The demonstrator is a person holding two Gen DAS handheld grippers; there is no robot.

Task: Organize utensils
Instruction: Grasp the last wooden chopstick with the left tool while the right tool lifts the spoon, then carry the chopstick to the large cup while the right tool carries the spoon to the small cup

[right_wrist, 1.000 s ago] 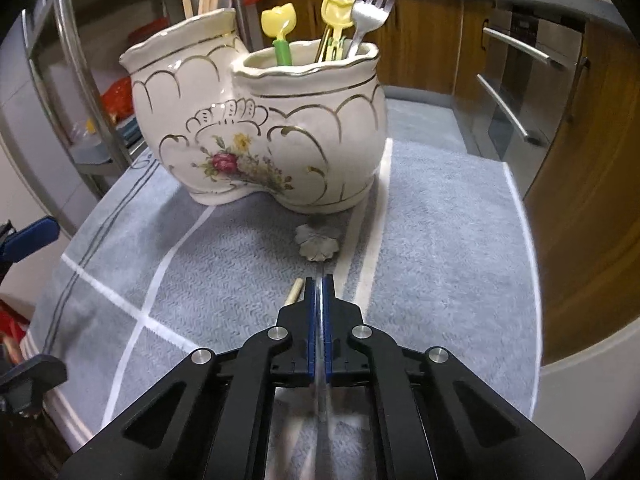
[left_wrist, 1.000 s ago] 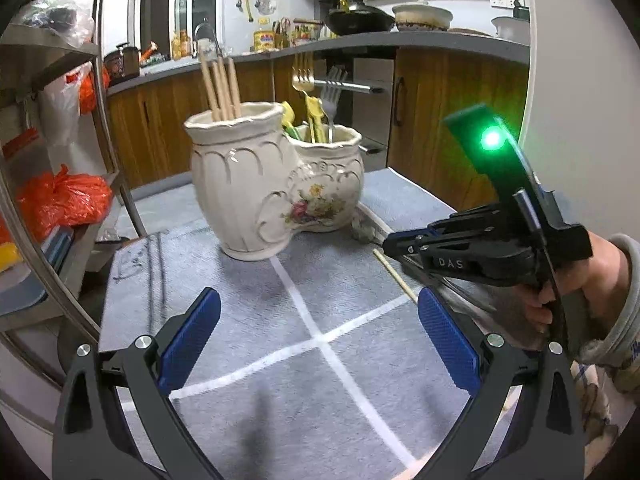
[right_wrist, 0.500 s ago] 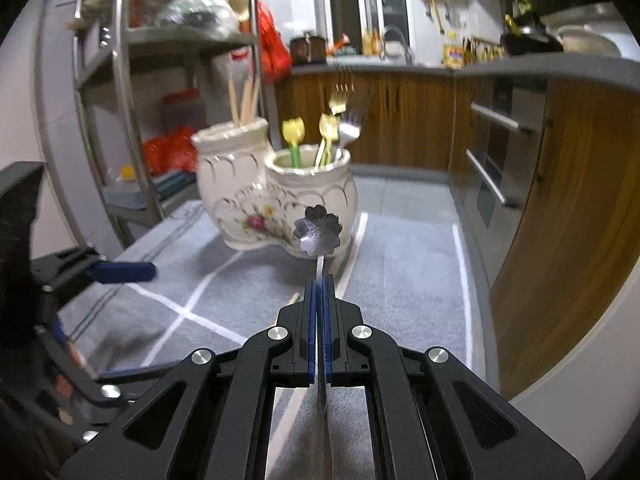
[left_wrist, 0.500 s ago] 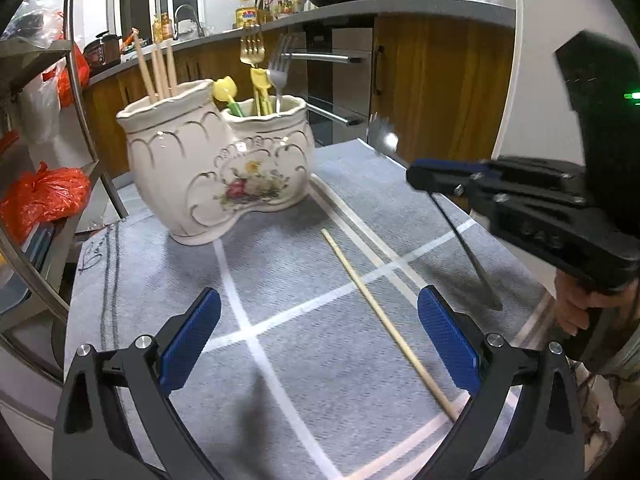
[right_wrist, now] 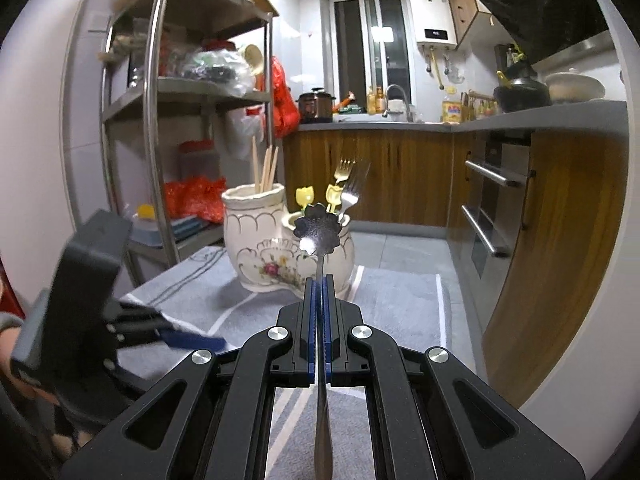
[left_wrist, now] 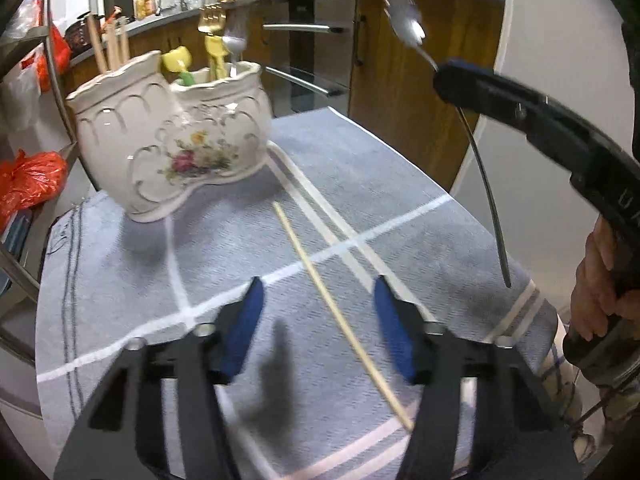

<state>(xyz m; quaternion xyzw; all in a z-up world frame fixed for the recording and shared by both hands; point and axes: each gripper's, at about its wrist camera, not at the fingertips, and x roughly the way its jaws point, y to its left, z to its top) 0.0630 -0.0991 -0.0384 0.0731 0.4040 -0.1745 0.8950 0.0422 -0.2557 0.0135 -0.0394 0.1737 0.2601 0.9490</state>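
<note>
A white ceramic double holder [left_wrist: 172, 148] stands on a grey cloth [left_wrist: 120, 300]; it also shows in the right wrist view [right_wrist: 276, 248]. Its taller pot holds wooden chopsticks [left_wrist: 110, 44], its lower pot forks [left_wrist: 224, 40] and yellow-topped utensils. My right gripper [right_wrist: 318, 284] is shut on a metal spoon with a flower-shaped bowl [right_wrist: 318, 228], held in the air above the cloth's right side [left_wrist: 404, 20]. A single wooden chopstick [left_wrist: 332, 300] lies on the cloth. My left gripper [left_wrist: 318, 320] is open, low over the chopstick, its blue pads either side.
A metal shelf rack [right_wrist: 156, 120] with bags stands left of the table. Wooden cabinets and an oven [right_wrist: 492, 208] are behind and to the right. The cloth's right edge [left_wrist: 520, 280] drops off beside the wall.
My right gripper lifted the spoon off the cloth and raised it high. My left gripper moved forward over the lying chopstick and its jaws narrowed.
</note>
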